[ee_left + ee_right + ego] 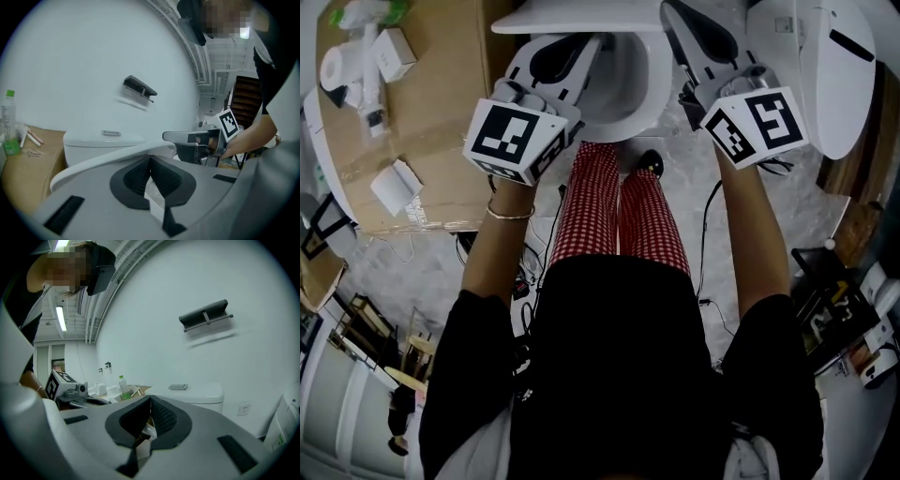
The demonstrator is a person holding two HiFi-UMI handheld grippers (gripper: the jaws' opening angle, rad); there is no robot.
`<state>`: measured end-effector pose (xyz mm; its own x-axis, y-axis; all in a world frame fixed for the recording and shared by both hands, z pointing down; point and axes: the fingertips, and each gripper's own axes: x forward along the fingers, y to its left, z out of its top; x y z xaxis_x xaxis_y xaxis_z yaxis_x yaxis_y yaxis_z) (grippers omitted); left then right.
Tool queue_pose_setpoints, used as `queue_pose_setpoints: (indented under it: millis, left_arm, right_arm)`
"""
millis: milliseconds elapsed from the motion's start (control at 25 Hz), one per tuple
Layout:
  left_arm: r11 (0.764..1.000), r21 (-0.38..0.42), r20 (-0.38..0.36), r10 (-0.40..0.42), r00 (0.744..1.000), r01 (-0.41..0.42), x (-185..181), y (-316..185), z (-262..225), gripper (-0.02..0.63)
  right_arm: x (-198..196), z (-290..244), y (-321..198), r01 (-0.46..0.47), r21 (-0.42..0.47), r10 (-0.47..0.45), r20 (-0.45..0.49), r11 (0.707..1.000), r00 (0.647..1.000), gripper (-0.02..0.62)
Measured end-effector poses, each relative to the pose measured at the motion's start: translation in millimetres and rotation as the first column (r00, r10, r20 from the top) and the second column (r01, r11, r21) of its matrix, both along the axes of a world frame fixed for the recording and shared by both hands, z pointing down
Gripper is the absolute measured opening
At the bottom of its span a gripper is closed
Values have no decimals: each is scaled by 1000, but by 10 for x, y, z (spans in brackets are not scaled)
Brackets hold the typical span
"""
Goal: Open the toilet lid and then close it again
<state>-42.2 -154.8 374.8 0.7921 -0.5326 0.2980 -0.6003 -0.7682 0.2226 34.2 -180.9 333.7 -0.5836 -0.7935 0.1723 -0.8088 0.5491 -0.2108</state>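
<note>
toilet rim [113, 157] is found just ahead of left tongs [150, 164]; right tongs [150, 404] are held farther off; both are clenched empty.

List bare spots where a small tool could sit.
Free: middle of the brown cardboard tabletop, between the white carton at its far corner and the white open box at its near edge; top of the white toilet tank. Crowded: that far corner, by the green bottle.

Left gripper [578, 52] and right gripper [682, 21] — over the white toilet bowl [623, 127]
</note>
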Motion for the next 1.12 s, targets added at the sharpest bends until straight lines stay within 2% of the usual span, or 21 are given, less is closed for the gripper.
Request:
queue_pose_setpoints:
  millis: [240, 560, 1120]
  left_arm:
    - [1000, 17, 25, 1, 1000, -2, 21, 101, 43, 3]
    - [1000, -4, -1, -16, 1000, 16, 15, 246, 98, 3]
    - [999, 1, 11, -35, 999, 35, -3, 367, 164, 3]
  right_arm:
    - [-19, 50, 108, 6, -5, -6, -5, 1000, 1000, 18]
    - [-39, 105, 246, 9, -14, -9, -5, 1000, 1000, 19]
    - [-70, 181, 380, 30, -16, -30, -5, 999, 1000, 19]
